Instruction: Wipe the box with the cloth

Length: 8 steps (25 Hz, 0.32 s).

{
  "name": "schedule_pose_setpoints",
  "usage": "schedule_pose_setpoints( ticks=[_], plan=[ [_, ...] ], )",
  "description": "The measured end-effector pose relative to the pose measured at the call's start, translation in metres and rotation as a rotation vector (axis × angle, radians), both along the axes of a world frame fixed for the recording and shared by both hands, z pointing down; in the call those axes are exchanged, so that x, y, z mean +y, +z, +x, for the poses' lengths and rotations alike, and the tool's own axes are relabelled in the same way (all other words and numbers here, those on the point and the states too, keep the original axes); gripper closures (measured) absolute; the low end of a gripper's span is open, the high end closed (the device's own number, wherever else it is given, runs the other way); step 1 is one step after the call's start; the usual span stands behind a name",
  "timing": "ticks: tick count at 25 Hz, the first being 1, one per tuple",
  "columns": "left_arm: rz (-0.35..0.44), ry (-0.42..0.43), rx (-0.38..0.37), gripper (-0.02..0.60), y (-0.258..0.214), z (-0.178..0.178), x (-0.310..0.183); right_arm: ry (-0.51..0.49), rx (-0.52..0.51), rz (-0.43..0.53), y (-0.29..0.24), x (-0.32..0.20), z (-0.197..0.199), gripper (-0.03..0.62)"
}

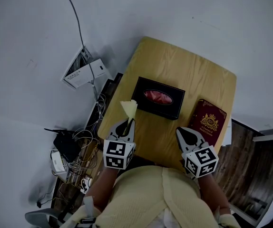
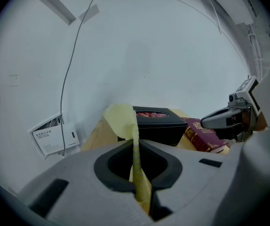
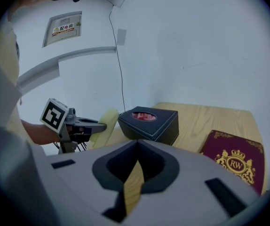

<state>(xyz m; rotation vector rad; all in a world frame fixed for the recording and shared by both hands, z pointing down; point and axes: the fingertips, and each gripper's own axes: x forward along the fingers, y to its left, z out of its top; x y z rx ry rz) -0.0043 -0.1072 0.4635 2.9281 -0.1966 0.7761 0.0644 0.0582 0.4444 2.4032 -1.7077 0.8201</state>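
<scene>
Firmly pinches a yellow cloth (image 1: 130,108) (image 2: 121,119) in the left gripper (image 1: 127,123) (image 2: 136,141), jaws closed on it, free end standing up past the tips. Holds the right gripper (image 1: 186,135) (image 3: 136,162) pressed shut and empty, beside a maroon book (image 1: 209,122) (image 3: 236,161). Leaves the black box (image 1: 158,98) (image 2: 158,124) (image 3: 150,122) on the wooden table (image 1: 193,70) just beyond the cloth, clear of both grippers.

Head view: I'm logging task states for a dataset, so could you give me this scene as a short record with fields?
Left gripper: shut on yellow cloth
Right gripper: shut, empty
Box: black, on wooden table, pink showing in its oval top opening
Cloth to box: beside its left end; contact unclear
Book: maroon, lying flat, right of box
</scene>
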Motion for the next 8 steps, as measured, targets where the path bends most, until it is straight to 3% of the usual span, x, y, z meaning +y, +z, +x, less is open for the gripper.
schedule_pose_setpoints(
  ticks=[8],
  plan=[
    [0.017,0.014,0.001,0.552,-0.0032,0.0026,-0.001,0.0,-0.002,0.006,-0.0016,-0.0033,0.0005,0.565]
  ],
)
